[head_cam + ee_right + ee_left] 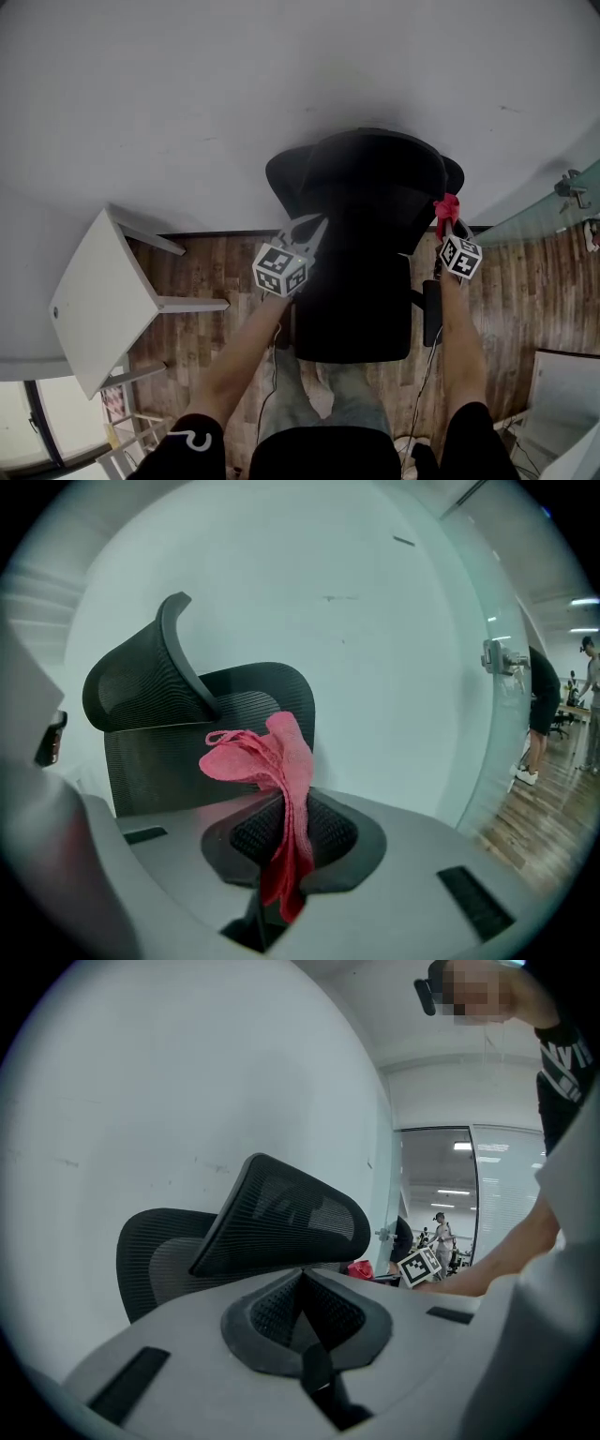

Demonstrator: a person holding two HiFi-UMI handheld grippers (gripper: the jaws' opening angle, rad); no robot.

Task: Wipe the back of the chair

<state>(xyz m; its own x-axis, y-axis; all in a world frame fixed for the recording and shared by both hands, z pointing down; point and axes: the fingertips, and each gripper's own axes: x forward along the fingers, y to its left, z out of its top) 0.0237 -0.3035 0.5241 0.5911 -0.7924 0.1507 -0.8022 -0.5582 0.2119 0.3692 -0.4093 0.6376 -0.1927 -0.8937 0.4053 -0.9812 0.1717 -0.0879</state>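
Note:
A black mesh office chair (361, 234) stands against the white wall, seen from above. My left gripper (314, 227) is shut and empty at the backrest's left edge. My right gripper (450, 225) is at the chair's upper right corner, shut on a red cloth (445, 211). In the left gripper view the closed left gripper (302, 1283) points at the headrest (281, 1218) and backrest mesh (155, 1260); the red cloth (360, 1267) shows beyond. In the right gripper view the red cloth (272, 761) stands up out of the right gripper (286, 808), just in front of the backrest (187, 752) and headrest (141, 682).
A white side table (98, 300) stands to the left on the wood floor (225, 272). A glass partition (553, 202) with a metal handle (502, 653) runs along the right. The chair's armrest (431, 314) juts out below my right gripper. People stand far off behind the glass.

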